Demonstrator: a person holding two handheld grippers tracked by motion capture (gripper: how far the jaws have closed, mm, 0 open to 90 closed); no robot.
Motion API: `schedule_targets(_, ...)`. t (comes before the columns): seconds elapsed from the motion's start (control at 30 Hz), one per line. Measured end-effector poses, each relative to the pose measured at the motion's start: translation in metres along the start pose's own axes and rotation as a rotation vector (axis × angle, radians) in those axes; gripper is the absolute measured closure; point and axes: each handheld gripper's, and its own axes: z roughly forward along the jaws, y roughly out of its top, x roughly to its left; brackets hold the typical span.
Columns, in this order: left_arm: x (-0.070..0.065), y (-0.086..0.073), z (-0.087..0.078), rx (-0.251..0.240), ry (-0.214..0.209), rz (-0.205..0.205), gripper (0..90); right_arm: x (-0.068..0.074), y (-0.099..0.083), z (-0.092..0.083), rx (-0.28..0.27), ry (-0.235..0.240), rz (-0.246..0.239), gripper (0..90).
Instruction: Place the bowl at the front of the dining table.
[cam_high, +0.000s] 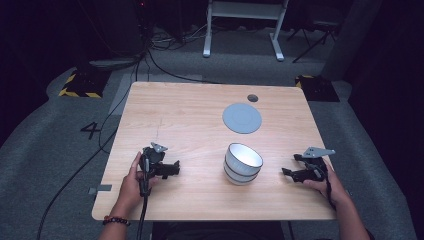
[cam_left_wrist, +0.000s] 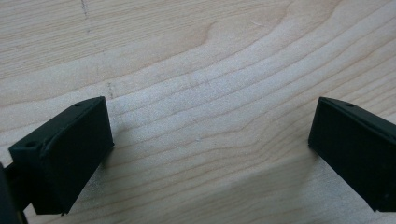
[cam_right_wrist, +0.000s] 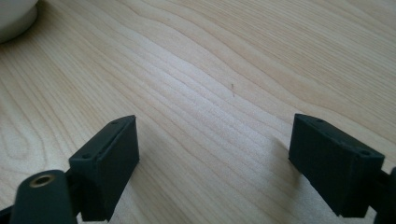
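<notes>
I work in what looks like a lab or recording studio, not a home. My worktop (cam_high: 200, 125) is a plain light-wood slab standing alone on grey carpet (cam_high: 45, 140), with darkness all around it. Black cables (cam_high: 125, 100) snake over the floor to the left of the worktop and behind it. Yellow-and-black hazard-striped blocks (cam_high: 80, 87) sit off both of its far corners. Beyond its far edge stands a white metal frame (cam_high: 245, 25) on two feet. A number four (cam_high: 92, 130) is marked on the carpet left of the worktop.
</notes>
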Motion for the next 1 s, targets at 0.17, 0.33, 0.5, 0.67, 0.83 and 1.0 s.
schedule_targets(0.17, 0.0, 0.0, 0.0, 0.0, 0.0, 0.0, 0.0, -0.001, 0.001, 0.001, 0.002, 0.005, -0.007, 15.7)
schedule_targets(0.33, 0.0, 0.0, 0.0, 0.001, 0.0, 0.001, 0.0, -0.002, 0.0, 0.0, 0.008, 0.02, -0.021, 15.7)
schedule_targets(0.5, 0.0, 0.0, 0.0, 0.0, 0.0, 0.006, 0.0, -0.002, 0.001, -0.001, 0.008, 0.023, -0.018, 18.5)
schedule_targets(0.67, 0.001, 0.0, 0.0, 0.002, -0.003, 0.004, 0.0, 0.0, 0.004, -0.007, -0.014, 0.047, -0.019, 19.8)
schedule_targets(0.83, 0.0, 0.0, 0.0, 0.002, -0.004, 0.003, 0.0, 0.005, 0.011, -0.014, -0.037, 0.07, -0.027, 19.6)
schedule_targets(1.0, 0.001, 0.0, 0.0, 0.002, -0.006, 0.003, 0.0, 0.01, 0.016, -0.019, -0.055, 0.087, -0.048, 19.7)
